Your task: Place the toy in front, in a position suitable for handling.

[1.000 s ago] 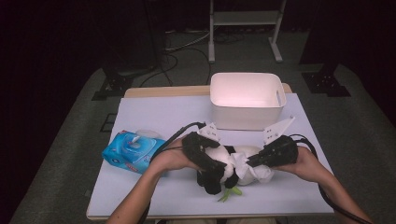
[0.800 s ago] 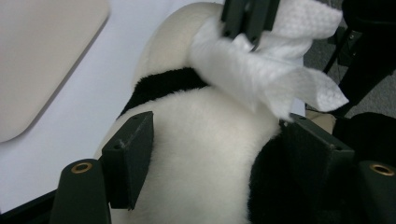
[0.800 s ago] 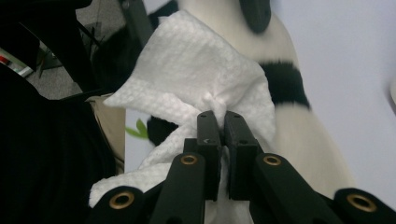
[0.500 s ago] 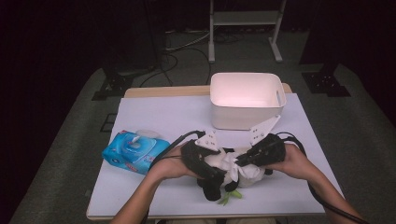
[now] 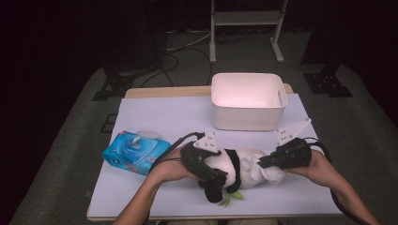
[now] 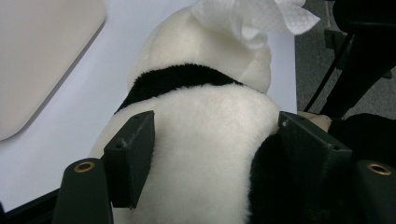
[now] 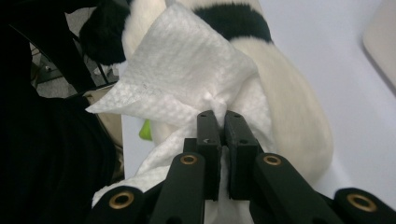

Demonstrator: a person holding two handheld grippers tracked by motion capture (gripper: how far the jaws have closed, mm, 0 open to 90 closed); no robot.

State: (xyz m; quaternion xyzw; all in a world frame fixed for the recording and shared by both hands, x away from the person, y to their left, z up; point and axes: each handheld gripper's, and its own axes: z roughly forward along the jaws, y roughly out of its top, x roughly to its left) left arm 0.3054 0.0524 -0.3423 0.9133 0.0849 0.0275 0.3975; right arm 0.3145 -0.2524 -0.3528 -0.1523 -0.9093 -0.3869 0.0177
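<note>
So the left gripper (image 6: 205, 154) has its jaws squeezing the panda plush (image 6: 205, 140), while the right gripper (image 7: 222, 121) pinches a white wipe (image 7: 187, 79) against it.

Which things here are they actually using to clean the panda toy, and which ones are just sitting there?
In use:
- panda toy, gripped around its body by the left gripper
- white wipe, pinched in the right gripper against the toy
- pack of wipes, likely where the wipe came from

Just lying about:
- white tub at the back of the table
- metal stand on the floor behind
</note>
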